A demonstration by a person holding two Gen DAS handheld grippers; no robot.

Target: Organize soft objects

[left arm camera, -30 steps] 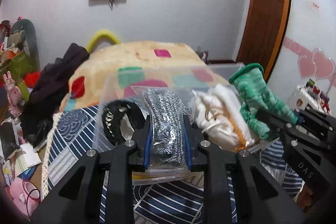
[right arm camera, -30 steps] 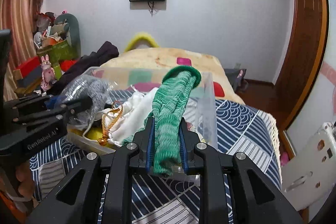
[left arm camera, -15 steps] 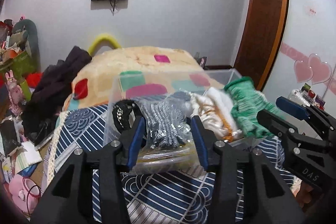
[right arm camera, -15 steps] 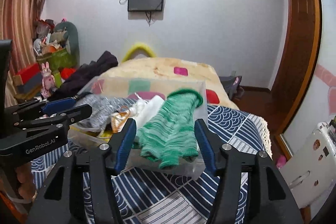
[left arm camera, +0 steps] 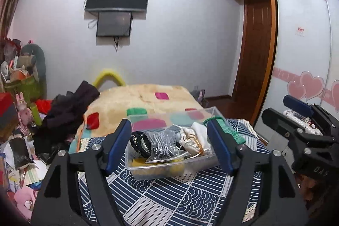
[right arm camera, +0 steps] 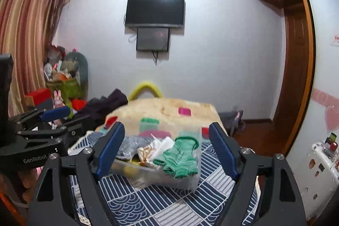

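Observation:
A clear plastic box sits on the navy patterned bedspread. It holds a black item, a clear bag of grey cord, a white cloth with gold cord and a green knit glove. My left gripper is open and empty, pulled back in front of the box. My right gripper is open and empty too, back from the box; it also shows at the right of the left wrist view.
A bed with a yellow blanket with coloured patches lies behind the box. Dark clothes are piled at its left. Toys and clutter fill the floor at far left. A wardrobe and a wooden door stand at right.
Both grippers opened and drew back and up from the box. The left let go of the bag of grey cord, the right let go of the green glove; both items now lie in the box.

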